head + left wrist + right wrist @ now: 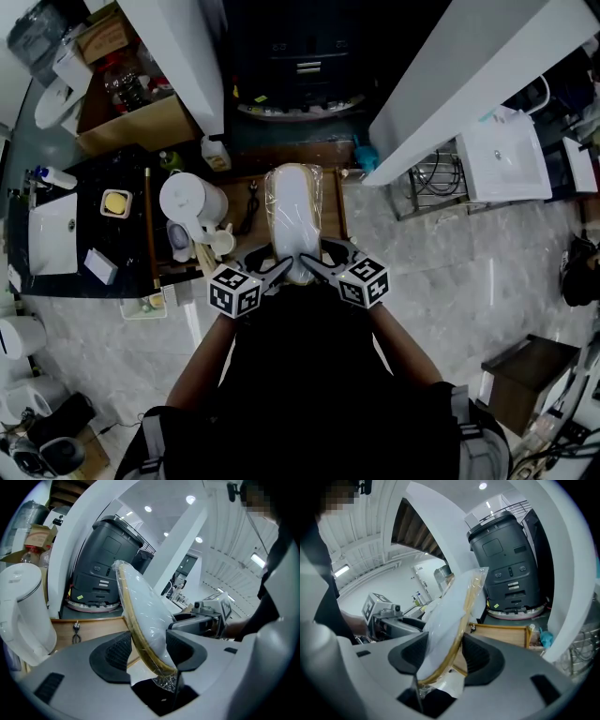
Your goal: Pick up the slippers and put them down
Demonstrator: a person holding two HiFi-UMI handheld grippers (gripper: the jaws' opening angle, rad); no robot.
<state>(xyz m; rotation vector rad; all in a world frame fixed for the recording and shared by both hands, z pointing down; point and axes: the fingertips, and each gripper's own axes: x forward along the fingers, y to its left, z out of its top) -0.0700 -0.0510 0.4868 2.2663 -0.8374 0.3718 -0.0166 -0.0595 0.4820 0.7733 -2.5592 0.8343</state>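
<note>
You have the slippers (295, 216), a white pair sealed in clear wrap, pinched at their near end by both tools at once. The left gripper (279, 272) comes in from the left and the right gripper (312, 267) from the right, so they meet in a narrow V just in front of your body. The pack's long axis runs straight away from you. It lies over the wooden surface (330, 202), with the kettle (187, 199) off to its left.

In the left gripper view the fingers (117, 651) stand partly open, with the heel end wedged between them. The tan sole edge lies against one pad and the white upper against the other. The right gripper view shows the same hold mirrored, with the pack (454, 606) rising up and away from the pads. Both hands sit equally near, low and angled gently downward, with your forearms drawn in close.

The toe end looks raised off the wood, though I can't tell whether any part rests on it. To set the pack down, lower that far end first, along the line it already points.
</note>
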